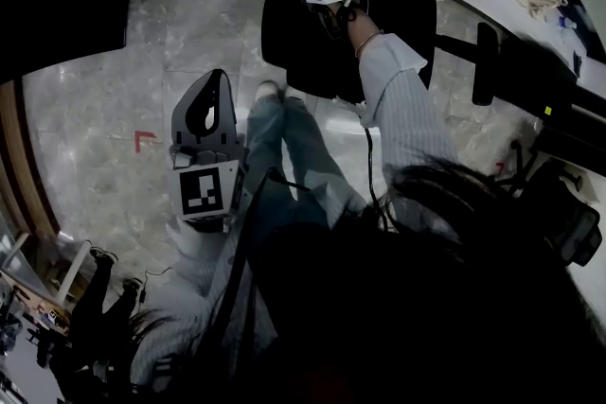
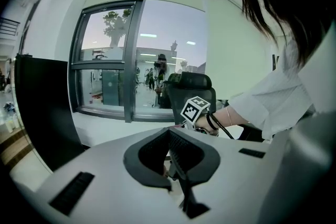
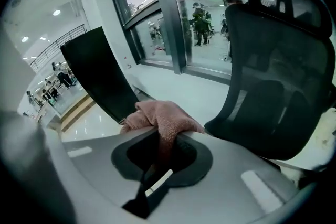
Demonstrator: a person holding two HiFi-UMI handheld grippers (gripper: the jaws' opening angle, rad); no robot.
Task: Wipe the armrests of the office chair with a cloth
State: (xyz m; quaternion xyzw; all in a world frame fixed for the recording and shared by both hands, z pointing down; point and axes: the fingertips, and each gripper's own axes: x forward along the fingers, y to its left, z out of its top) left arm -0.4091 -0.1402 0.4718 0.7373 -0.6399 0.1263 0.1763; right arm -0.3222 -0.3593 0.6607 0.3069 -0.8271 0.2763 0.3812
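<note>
Clamping the pink cloth [image 3: 163, 115] tight in the right gripper [image 3: 157, 150], top centre of head view, by the edge of the black office chair [image 1: 295, 35]; armrest [image 1: 485, 61] further right; left gripper [image 2: 176, 158] lower left, jaws together, empty

Pink cloth [image 3: 160, 115], black mesh chair [image 3: 273, 86], grey marbled floor [image 1: 189, 33]

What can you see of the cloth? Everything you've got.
The cloth is pinkish-red, a nubby towel-like knit, bunched into a soft wad. The right gripper is shut on it: one fold runs down between the jaws, the rest bulges out past them. It hangs in air beside the black mesh chair; no contact with it shows.
</note>
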